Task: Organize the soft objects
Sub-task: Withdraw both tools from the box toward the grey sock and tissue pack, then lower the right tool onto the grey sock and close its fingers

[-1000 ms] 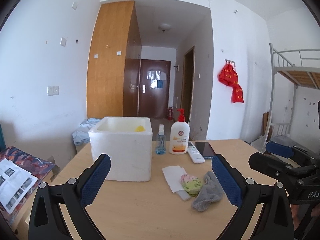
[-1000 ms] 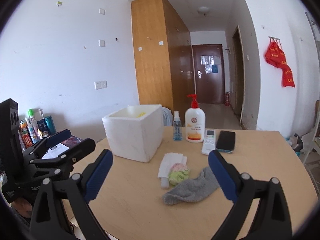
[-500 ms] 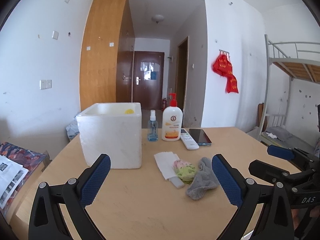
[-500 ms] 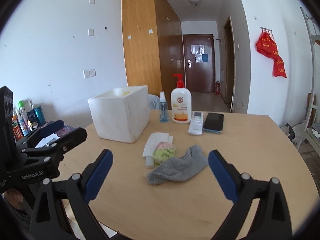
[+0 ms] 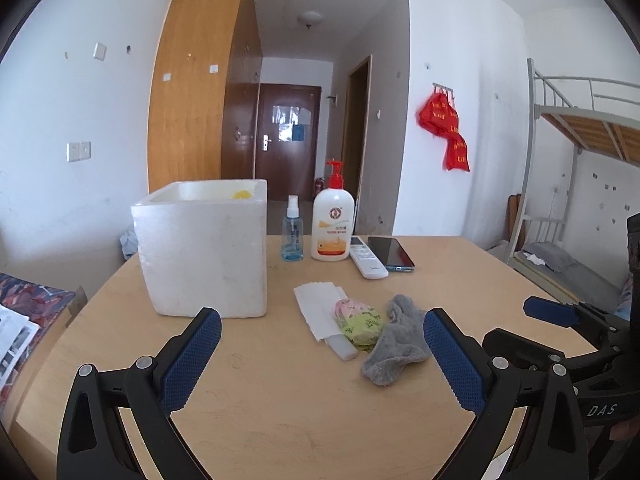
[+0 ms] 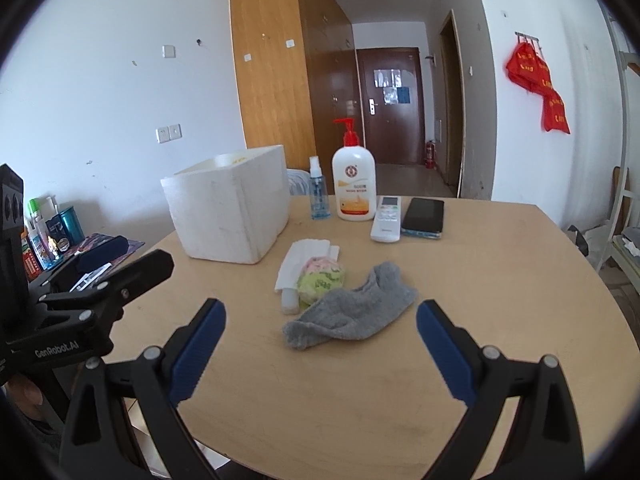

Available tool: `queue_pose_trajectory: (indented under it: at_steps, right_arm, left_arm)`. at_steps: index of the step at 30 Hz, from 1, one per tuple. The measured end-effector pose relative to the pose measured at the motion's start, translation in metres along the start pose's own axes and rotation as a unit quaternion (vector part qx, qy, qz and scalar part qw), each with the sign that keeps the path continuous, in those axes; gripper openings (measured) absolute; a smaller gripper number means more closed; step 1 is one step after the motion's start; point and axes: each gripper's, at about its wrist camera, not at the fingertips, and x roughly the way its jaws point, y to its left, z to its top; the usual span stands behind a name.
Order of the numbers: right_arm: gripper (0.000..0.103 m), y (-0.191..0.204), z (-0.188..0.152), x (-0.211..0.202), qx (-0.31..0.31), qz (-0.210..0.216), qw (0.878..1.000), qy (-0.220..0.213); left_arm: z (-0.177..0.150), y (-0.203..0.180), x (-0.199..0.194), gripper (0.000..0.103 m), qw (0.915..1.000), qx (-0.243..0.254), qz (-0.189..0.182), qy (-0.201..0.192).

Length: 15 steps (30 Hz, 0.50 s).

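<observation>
Wooden bench fills view. Right hand-held gripper wide apart, empty, near gray sock. Left hand-held gripper also wide, empty. Best: pinch sock middle, lift gently, drop into white foam box.

Fuzzy grey knit sock on smooth matt wooden table.

— Left black two-finger gripper with blue ribbed pads?
— Spread wide, nothing between the pads, held level and pointing forward, low over the surface.
— And the right black gripper with the same blue pads?
— Equally wide apart, empty, aimed forward at the same height.
— Side by side?
— Yes; each visible at the edge of the other's view, apart, not touching.
</observation>
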Motion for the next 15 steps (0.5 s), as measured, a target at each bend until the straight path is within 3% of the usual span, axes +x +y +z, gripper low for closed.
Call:
queue_pose_trajectory:
  at_steps: [15]
  right_arm:
    - [0.098, -0.024, 0.004, 0.025, 0.020, -0.022, 0.999, 0.031]
  left_arm:
    - [0.006, 0.000, 0.039, 0.101, 0.9993, 0.004, -0.016, 0.034]
